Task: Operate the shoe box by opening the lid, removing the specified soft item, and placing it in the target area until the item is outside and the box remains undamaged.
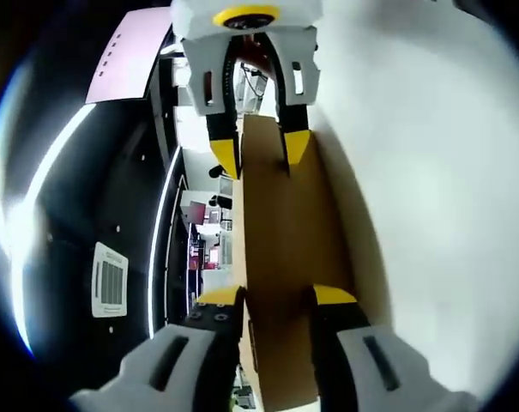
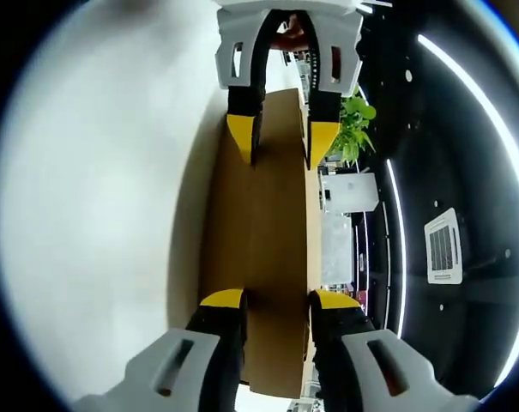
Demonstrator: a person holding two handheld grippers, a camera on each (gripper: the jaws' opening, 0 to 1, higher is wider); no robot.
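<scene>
In the left gripper view, the left gripper [image 1: 276,296] comes up from the bottom of the frame with its two yellow tips on either side of a brown cardboard shoe box [image 1: 280,232]. The box runs as a long brown strip from the bottom middle up to the top middle. The jaws sit right at its two edges, so the left gripper looks clamped onto the box. At the top of this frame the right gripper [image 1: 260,153] reaches down from above, and its yellow tips pinch the far end of the same box. A white table [image 1: 431,189] covers the right side of the frame, and a dark ceiling with long light strips [image 1: 160,232] is on the left side. In the right gripper view, the right gripper [image 2: 275,299] comes up from the bottom middle with its yellow tips pressed on both edges of the shoe box [image 2: 268,215], so it grips the box. At the top middle the left gripper [image 2: 282,136] holds the far end. The white table [image 2: 96,206] is on the left, and a green plant [image 2: 353,129] sits at the upper right.
</scene>
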